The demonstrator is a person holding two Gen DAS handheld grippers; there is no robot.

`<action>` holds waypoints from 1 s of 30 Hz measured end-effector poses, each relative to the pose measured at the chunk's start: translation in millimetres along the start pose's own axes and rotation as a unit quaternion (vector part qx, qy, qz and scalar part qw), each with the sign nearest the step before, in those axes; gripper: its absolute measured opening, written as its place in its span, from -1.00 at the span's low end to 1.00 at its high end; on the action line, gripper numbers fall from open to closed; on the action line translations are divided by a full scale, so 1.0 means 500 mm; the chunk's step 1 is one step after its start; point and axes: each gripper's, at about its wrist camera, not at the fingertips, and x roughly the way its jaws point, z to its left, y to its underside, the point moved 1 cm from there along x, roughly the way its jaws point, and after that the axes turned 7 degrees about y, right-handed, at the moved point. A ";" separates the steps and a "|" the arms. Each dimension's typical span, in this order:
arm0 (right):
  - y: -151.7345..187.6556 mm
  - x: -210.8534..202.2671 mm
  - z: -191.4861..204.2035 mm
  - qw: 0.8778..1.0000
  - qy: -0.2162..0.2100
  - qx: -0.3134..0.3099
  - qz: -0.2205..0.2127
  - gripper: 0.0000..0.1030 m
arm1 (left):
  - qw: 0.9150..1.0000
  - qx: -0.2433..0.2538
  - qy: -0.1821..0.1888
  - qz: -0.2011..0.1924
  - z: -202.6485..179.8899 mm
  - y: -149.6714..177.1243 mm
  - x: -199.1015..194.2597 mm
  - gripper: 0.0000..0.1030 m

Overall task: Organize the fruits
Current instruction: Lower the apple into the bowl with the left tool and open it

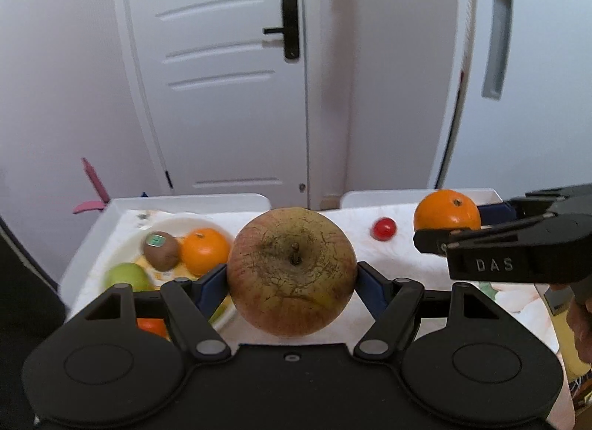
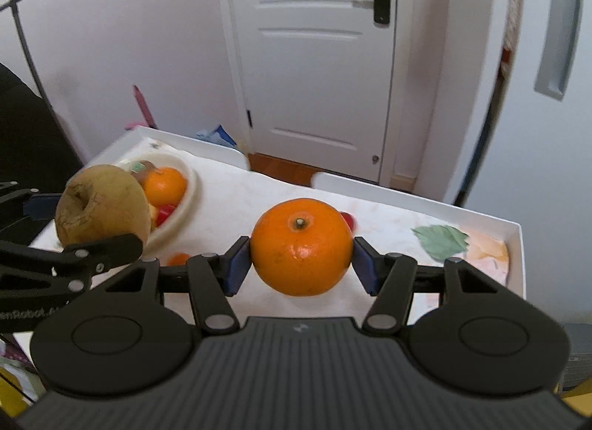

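Observation:
My left gripper [image 1: 292,278] is shut on a big russet apple [image 1: 292,271], held above the table with its stem facing me. The same apple [image 2: 101,204] shows at the left of the right wrist view. My right gripper [image 2: 301,260] is shut on an orange [image 2: 301,247], also lifted off the table; that orange [image 1: 447,210] appears at the right of the left wrist view. A white bowl [image 1: 174,224] at the left holds a kiwi [image 1: 161,249], another orange [image 1: 204,250] and a green fruit [image 1: 127,276]. A small red tomato [image 1: 383,228] lies on the table.
The table is a white tray-like top [image 2: 516,241] with raised edges and a patterned cloth. A second small orange fruit [image 2: 179,258] lies by the bowl [image 2: 190,195]. A white door [image 1: 222,71] and walls stand behind. A pink object [image 1: 92,186] leans past the left edge.

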 end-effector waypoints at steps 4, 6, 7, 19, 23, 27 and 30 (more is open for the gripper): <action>-0.020 -0.031 0.057 1.000 -0.009 0.001 -0.011 0.43 | 1.000 0.003 -0.006 -0.009 0.048 -0.011 -0.038 0.49; -0.030 -0.041 0.086 1.000 -0.013 0.000 -0.015 0.43 | 1.000 0.007 -0.009 -0.011 0.075 -0.014 -0.050 0.49; -0.034 -0.043 0.100 1.000 -0.014 0.001 -0.016 0.43 | 1.000 0.007 -0.009 -0.010 0.089 -0.016 -0.053 0.49; -0.067 -0.008 0.235 1.000 -0.008 0.018 -0.006 0.43 | 0.999 0.031 0.007 0.017 0.235 -0.030 -0.002 0.49; -0.073 0.024 0.263 1.000 0.003 0.030 0.004 0.43 | 0.998 0.047 0.024 0.032 0.270 -0.030 0.046 0.49; -0.075 0.056 0.279 0.999 0.015 0.043 0.015 0.43 | 0.996 0.058 0.039 0.050 0.303 -0.029 0.093 0.49; -0.078 0.078 0.287 0.998 0.024 0.052 0.022 0.43 | 0.995 0.066 0.049 0.061 0.317 -0.022 0.124 0.49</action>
